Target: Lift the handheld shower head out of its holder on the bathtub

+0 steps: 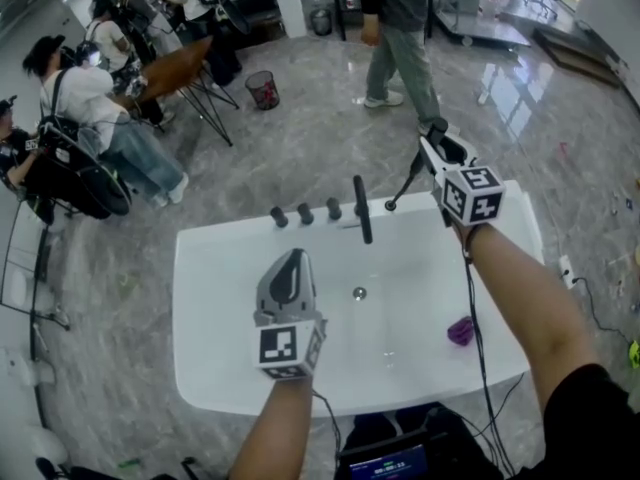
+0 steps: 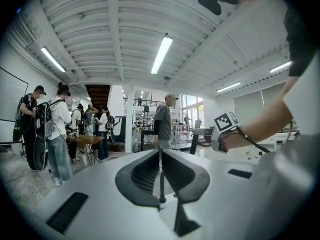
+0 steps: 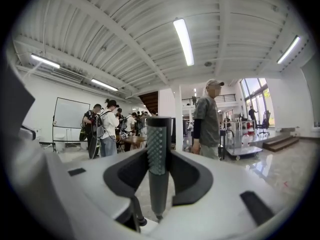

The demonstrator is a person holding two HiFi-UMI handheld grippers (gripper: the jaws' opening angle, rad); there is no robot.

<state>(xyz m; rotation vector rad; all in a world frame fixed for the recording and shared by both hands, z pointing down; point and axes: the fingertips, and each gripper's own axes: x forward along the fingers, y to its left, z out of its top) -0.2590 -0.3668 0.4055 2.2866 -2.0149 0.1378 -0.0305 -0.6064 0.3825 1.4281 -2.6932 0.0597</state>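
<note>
We are in the lifting step: our right hand-held gripper (image 3: 159, 159) pinches the slim handheld shower head (image 3: 158, 149) by its middle and holds it nearly upright. Its lower end hangs just above the far rim of the bathtub (image 1: 200, 268), right of the black spout (image 1: 362, 213), though we cannot make out the holder itself. Our left hand-held gripper (image 2: 160, 153) hovers over the basin with jaws pressed together on nothing. Next, we judge, the lift calls for a straight upward pull until the lower end is plainly free, minding any hose.
</note>
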